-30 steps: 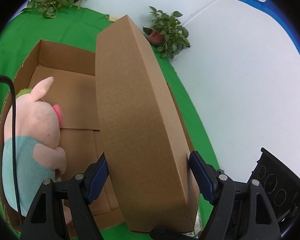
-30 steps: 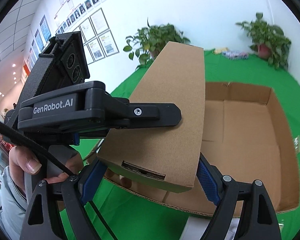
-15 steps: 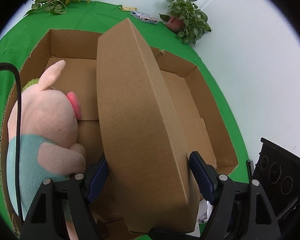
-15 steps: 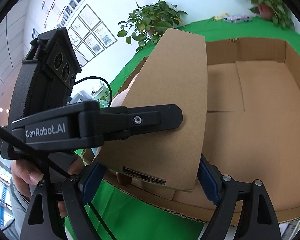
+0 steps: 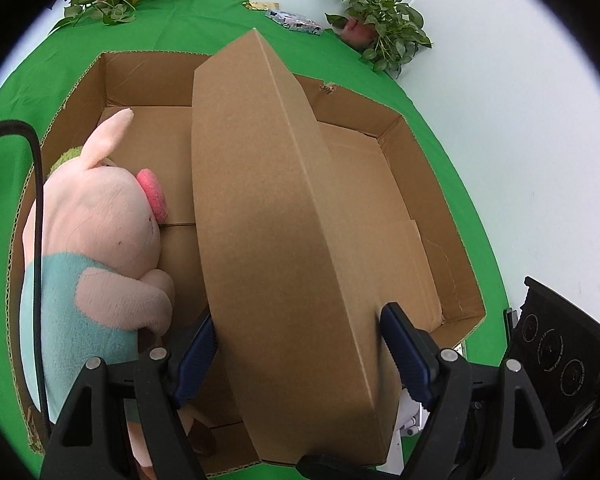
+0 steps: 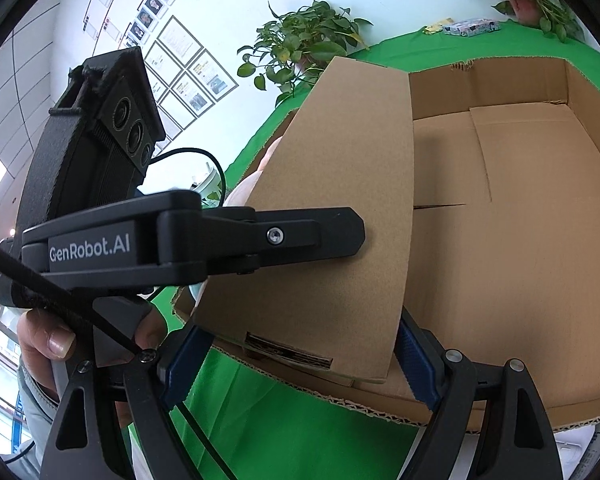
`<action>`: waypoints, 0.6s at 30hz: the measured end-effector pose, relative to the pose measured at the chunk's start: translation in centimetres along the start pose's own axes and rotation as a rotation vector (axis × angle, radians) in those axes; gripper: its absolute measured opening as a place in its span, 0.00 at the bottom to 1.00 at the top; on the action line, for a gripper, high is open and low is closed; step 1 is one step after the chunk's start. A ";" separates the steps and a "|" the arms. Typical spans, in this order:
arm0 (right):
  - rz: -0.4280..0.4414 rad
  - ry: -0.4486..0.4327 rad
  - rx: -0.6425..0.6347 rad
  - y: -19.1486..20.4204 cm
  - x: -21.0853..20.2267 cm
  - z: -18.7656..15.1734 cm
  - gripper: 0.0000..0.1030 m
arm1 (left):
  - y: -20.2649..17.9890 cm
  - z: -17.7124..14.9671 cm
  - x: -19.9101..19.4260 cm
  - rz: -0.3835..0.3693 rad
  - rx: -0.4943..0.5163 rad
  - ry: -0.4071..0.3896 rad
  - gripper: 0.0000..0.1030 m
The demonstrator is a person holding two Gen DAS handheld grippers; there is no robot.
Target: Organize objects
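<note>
A flat brown cardboard box (image 5: pixel 276 216) is held on edge over a large open carton (image 5: pixel 452 184). My left gripper (image 5: pixel 296 344) is shut on the flat box at its near end. My right gripper (image 6: pixel 300 356) is shut on the same flat box (image 6: pixel 332 216) from the other side, at the carton's near wall (image 6: pixel 380 400). A pink plush pig in a teal shirt (image 5: pixel 96 240) lies inside the carton at its left side, next to the flat box. The left gripper's finger (image 6: pixel 300 232) lies across the box face in the right wrist view.
The carton stands on a green cloth (image 5: pixel 180 24) (image 6: pixel 268 420). Potted plants (image 5: pixel 380 32) (image 6: pixel 300 48) stand at the cloth's far edge by a white wall. A small printed packet (image 5: pixel 296 24) lies at the far edge. The carton's right half (image 6: pixel 520 220) is bare cardboard.
Both grippers have carried the flat box forward and down over the carton. More of the carton's inside and the plush pig now shows. Both grips have not changed.
</note>
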State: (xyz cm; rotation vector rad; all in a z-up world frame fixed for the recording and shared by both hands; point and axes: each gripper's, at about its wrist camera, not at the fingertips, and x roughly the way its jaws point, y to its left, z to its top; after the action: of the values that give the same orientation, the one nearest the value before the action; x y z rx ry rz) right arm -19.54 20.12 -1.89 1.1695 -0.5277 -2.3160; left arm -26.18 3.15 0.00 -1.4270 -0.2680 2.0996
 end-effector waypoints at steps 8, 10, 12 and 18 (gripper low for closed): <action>-0.085 -0.015 -0.063 1.2 -0.8 -0.6 0.80 | -1.0 -0.1 -0.7 0.060 0.014 -0.004 0.82; -0.101 -0.016 -0.071 1.4 -0.9 -0.7 0.80 | -1.0 0.0 -0.9 0.071 0.014 -0.009 0.83; -0.109 -0.013 -0.070 1.4 -0.9 -0.6 0.80 | -1.0 0.2 -0.9 0.083 0.007 -0.009 0.83; -0.160 -0.001 -0.075 1.5 -0.5 -0.3 0.79 | -1.2 0.7 -1.4 0.208 0.042 -0.054 0.83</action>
State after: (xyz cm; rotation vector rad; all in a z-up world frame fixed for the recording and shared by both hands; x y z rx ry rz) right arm -18.63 19.15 -0.91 1.2149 -0.3556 -2.4481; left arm -26.01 3.46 1.96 -1.4281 -0.0989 2.2989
